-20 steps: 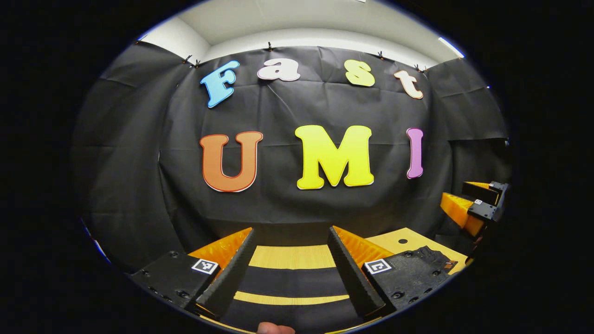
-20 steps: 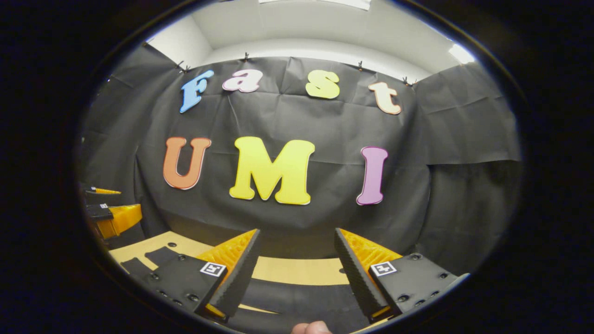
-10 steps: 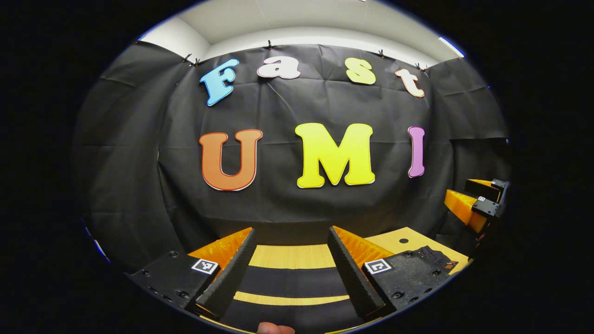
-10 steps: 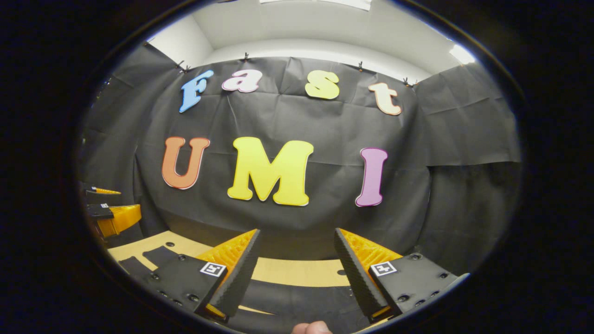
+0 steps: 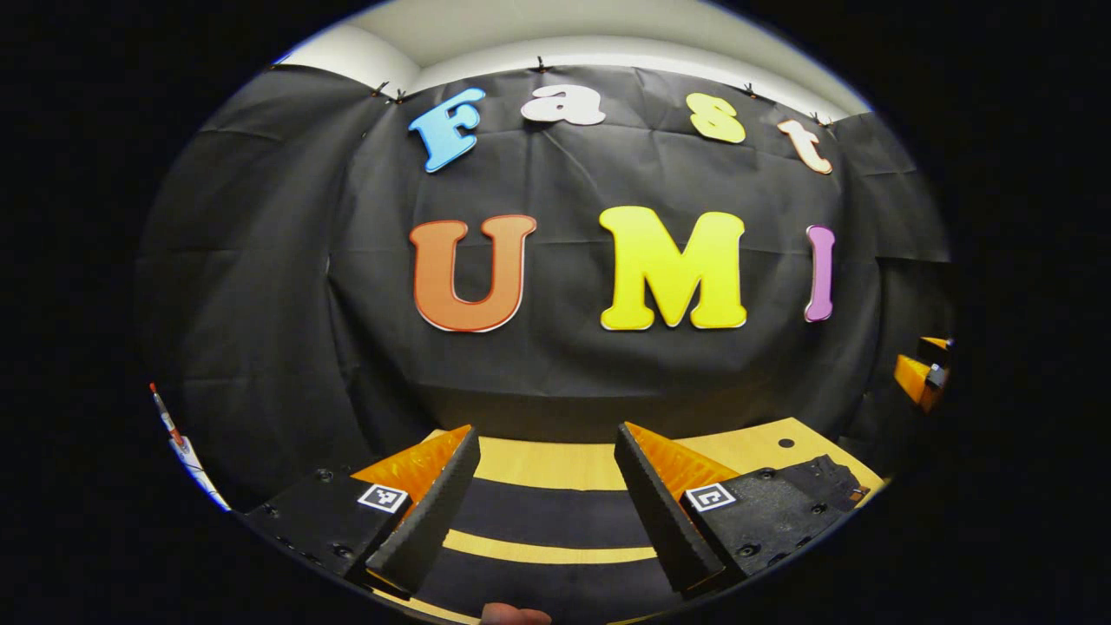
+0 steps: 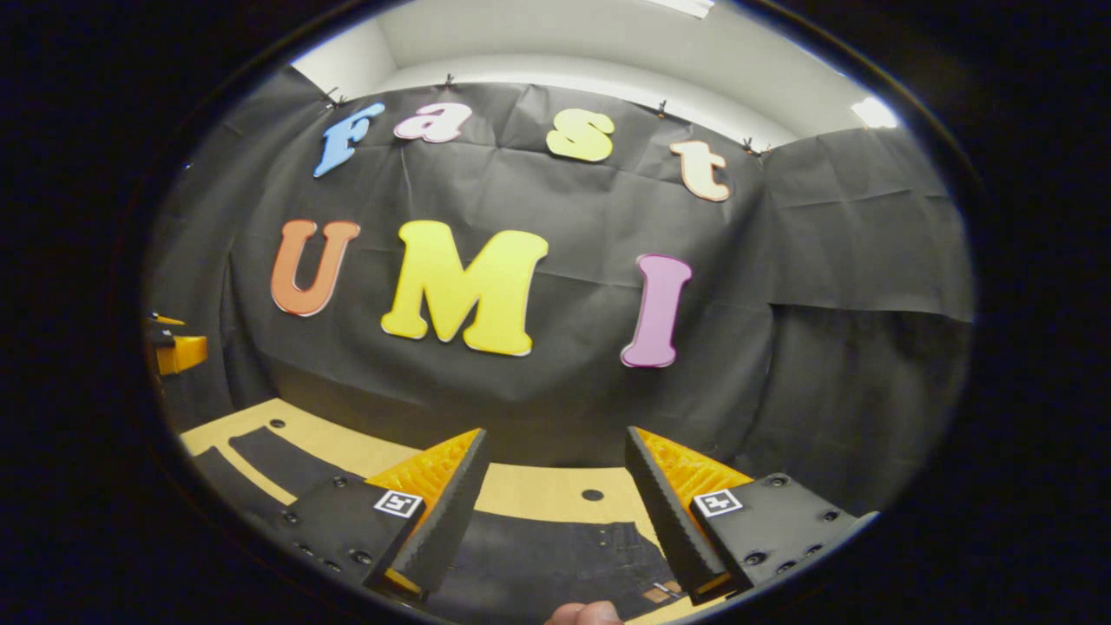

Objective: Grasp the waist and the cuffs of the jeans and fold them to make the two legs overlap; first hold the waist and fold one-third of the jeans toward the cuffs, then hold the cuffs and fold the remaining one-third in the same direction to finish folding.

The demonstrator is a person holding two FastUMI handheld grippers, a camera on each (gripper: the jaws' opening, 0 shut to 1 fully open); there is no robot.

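Lying flat on the wooden table, the black jeans run w/ their long axis left-right across the tabletop. In the left gripper view the two legs show as dark bands w/ a strip of table between them; the waist end sits at the right, by. In the right gripper view the waist lies just below the fingers, rivets and a small tan patch visible, legs trailing off to the left. Denim looks matte, fairly smooth. Table is pale wood w/ small round holes. Left gripper hovers above the legs, jaws wide apart, holding nothing. Right gripper likewise spread, empty, above the waist. Finger pads are ridged wedges.
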